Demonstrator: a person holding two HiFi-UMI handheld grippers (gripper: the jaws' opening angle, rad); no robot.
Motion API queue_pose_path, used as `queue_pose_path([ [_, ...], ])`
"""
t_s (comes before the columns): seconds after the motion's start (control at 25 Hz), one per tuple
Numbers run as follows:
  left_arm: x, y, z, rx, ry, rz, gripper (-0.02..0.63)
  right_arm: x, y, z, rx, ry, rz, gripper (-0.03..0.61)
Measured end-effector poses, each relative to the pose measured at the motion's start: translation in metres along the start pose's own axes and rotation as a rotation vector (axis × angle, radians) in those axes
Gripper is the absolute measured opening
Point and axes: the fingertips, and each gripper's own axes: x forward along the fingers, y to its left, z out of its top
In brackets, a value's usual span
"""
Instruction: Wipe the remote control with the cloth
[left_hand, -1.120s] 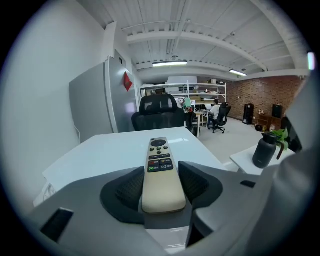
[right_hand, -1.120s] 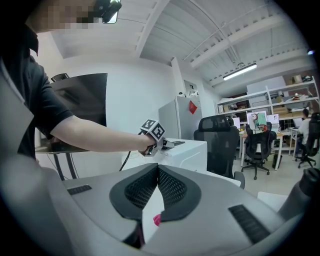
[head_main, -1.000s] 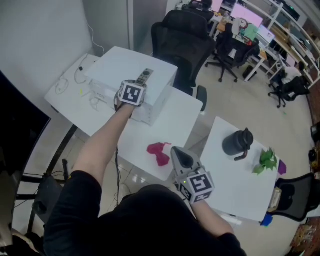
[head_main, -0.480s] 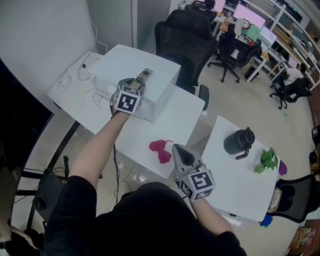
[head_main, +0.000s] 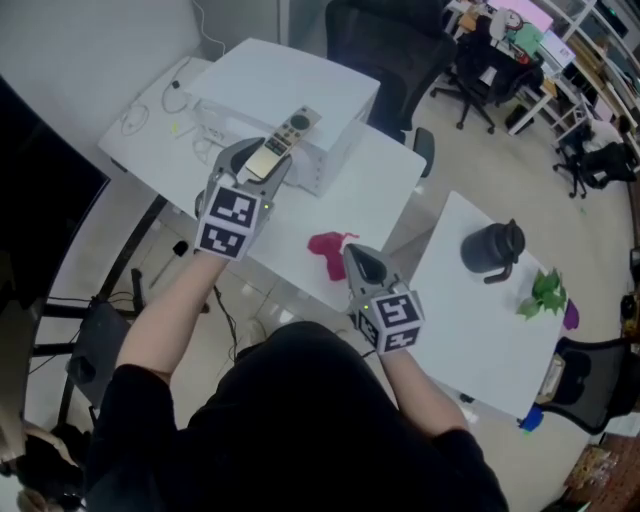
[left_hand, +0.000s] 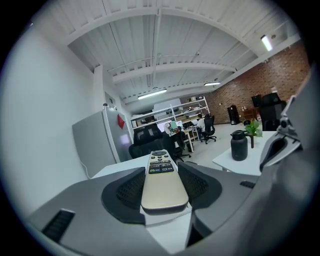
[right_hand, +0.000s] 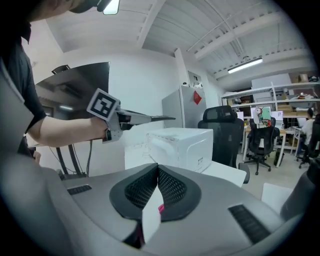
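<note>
Over a white table (head_main: 375, 197), 2 grippers are hovering.
Left gripper (head_main: 258, 165) is clamping the remote (head_main: 283, 133); right gripper (head_main: 357, 258), closed and empty, is pausing at the cloth's (head_main: 327, 250) 3 o'clock.

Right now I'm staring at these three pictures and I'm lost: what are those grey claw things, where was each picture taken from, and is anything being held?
There is no robot here. A person holds a hand tool with two jaws in each hand. The picture from above comes from a camera on the person's head, looking down. The other two come from cameras riding on each tool, looking along its jaws. The left gripper clamps a gold remote control, held in the air near the white box. The right gripper is shut and empty, beside the pink cloth lying on the white table. A black jug and a green plant stand on a second table.
</note>
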Motion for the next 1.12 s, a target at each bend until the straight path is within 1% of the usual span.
queue_pose_path([
  [0.16,-0.04,-0.029,-0.01,0.014,-0.005,-0.033,0.209,0.019,-0.004,-0.036,0.003,0.091,-0.01,0.0],
  [0.2,-0.049,-0.037,-0.014,0.021,-0.003,-0.039,0.209,0.024,-0.006,-0.045,-0.004,0.115,-0.015,0.013],
  [0.32,-0.071,-0.058,-0.024,0.05,0.006,-0.058,0.209,0.041,-0.013,-0.075,-0.041,0.192,-0.032,0.027],
  [0.48,-0.09,-0.085,-0.037,0.114,0.013,-0.096,0.209,0.068,-0.026,-0.12,-0.1,0.313,-0.056,0.107],
  [0.56,-0.096,-0.095,-0.042,0.124,0.015,-0.106,0.209,0.083,-0.034,-0.144,-0.126,0.385,-0.062,0.161],
  [0.64,-0.103,-0.105,-0.045,0.131,0.019,-0.111,0.209,0.096,-0.043,-0.169,-0.15,0.464,-0.067,0.187],
  [0.8,-0.112,-0.121,-0.048,0.16,0.027,-0.125,0.209,0.116,-0.047,-0.201,-0.197,0.583,-0.041,0.189],
  [0.96,-0.119,-0.127,-0.051,0.177,0.036,-0.123,0.209,0.129,-0.052,-0.227,-0.213,0.696,-0.03,0.187],
  [1.12,-0.123,-0.13,-0.054,0.181,0.049,-0.118,0.209,0.136,-0.055,-0.231,-0.233,0.743,-0.027,0.187],
])
